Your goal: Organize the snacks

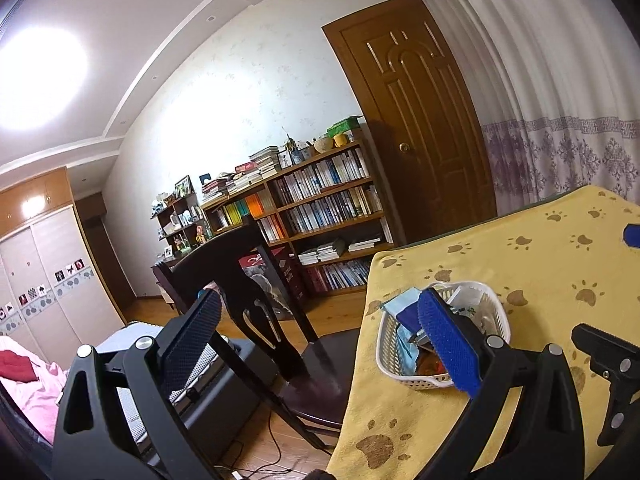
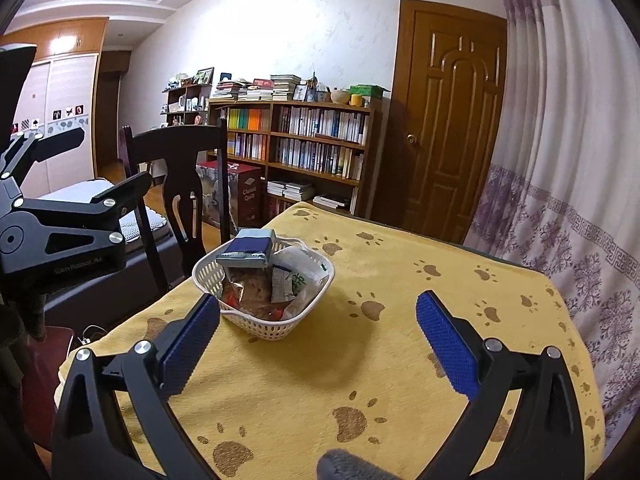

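A white perforated basket stands on the yellow paw-print tablecloth, filled with snack packets; a blue-grey packet lies on top, with brown and white wrappers under it. My right gripper hovers open just in front of the basket, nothing between its blue pads. In the left wrist view the same basket sits at the table's left edge. My left gripper is open and held left of the table, its right finger in front of the basket.
A dark wooden chair stands at the table's left side. Behind it are a bookshelf, a brown door and a curtain on the right. The left gripper's body shows at the left edge of the right wrist view.
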